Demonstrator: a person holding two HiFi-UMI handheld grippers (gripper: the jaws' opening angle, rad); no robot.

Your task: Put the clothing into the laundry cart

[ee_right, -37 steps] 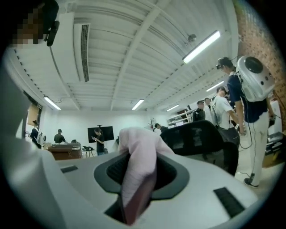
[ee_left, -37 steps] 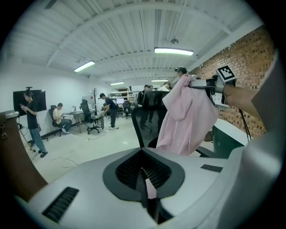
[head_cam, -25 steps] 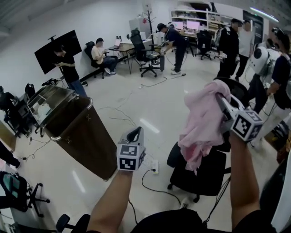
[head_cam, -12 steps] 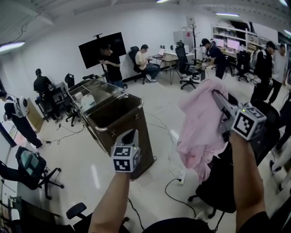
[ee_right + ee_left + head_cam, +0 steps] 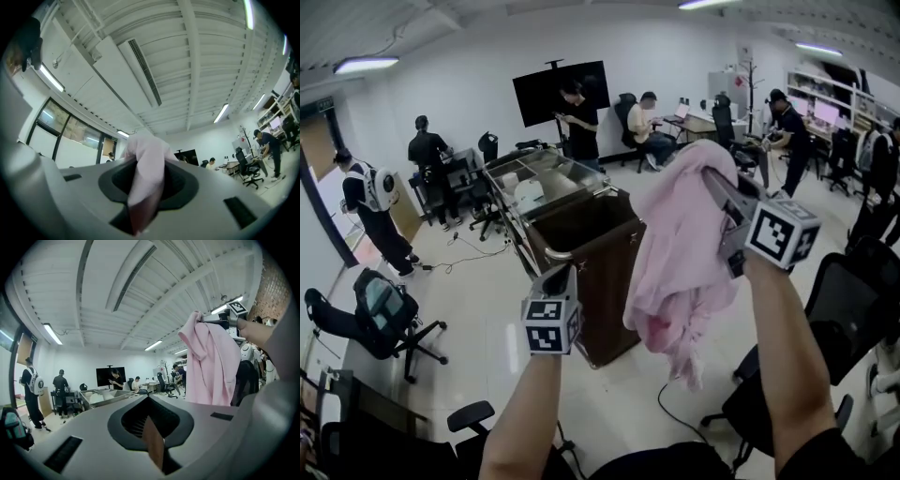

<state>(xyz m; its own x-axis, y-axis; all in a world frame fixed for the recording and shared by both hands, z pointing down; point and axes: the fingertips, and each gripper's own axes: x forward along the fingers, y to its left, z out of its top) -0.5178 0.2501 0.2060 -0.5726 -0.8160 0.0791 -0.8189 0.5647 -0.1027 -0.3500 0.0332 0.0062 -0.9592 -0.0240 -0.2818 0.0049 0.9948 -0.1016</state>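
A pink garment [image 5: 680, 253] hangs in the air from my right gripper [image 5: 719, 192], which is shut on its top fold; the cloth [image 5: 147, 164] bunches between the jaws in the right gripper view. The brown laundry cart [image 5: 610, 280] stands open-topped just beyond and left of the garment, its metal rim [image 5: 581, 246] near my left gripper [image 5: 564, 274]. The left gripper is shut with nothing in it and is held low in front of the cart. From the left gripper view the garment [image 5: 213, 366] hangs at the right, beside the cart's top [image 5: 101, 397].
A black office chair [image 5: 844, 309] stands at the right, close to my right arm. Another chair with a bag [image 5: 384, 314] is at the left. Several people stand or sit by desks and a wall screen [image 5: 561, 92] at the back. Cables [image 5: 459, 258] lie on the floor.
The view has swung left, bringing the cart from the left side to the centre. The right gripper with the pink garment now hangs next to the cart. The left gripper keeps its pose.
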